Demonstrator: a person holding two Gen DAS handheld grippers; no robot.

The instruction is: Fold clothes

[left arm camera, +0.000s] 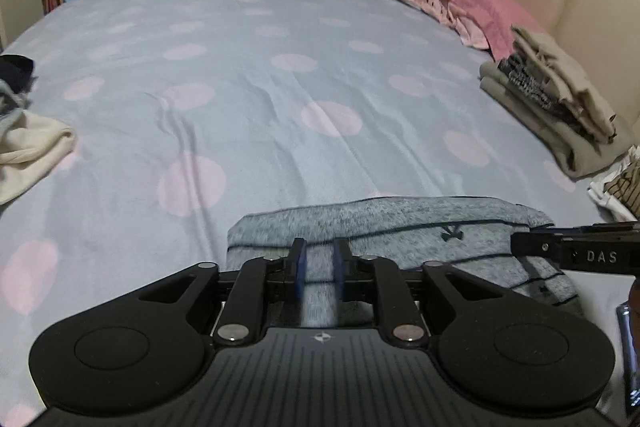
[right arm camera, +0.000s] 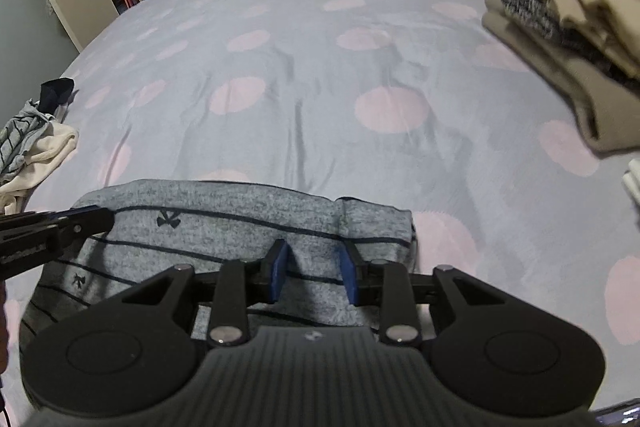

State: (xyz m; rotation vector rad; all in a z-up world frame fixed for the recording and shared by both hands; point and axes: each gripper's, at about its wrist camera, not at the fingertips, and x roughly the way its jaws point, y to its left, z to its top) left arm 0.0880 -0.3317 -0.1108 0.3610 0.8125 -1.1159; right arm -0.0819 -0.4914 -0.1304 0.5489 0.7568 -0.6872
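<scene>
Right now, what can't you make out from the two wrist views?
- Near edge of the grey striped shirt: hidden under the left claw body, left wrist view.
- Its near corner: hidden under the right claw body, right wrist view.
- Folded stack: blurred, cut by the right edge; count unclear.
- Pile of clothes: cut by the left edge.

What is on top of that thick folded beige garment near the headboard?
On the folded beige garment lies a dark speckled knit piece, then a crumpled tan garment. Anything between or beneath them is covered.
</scene>
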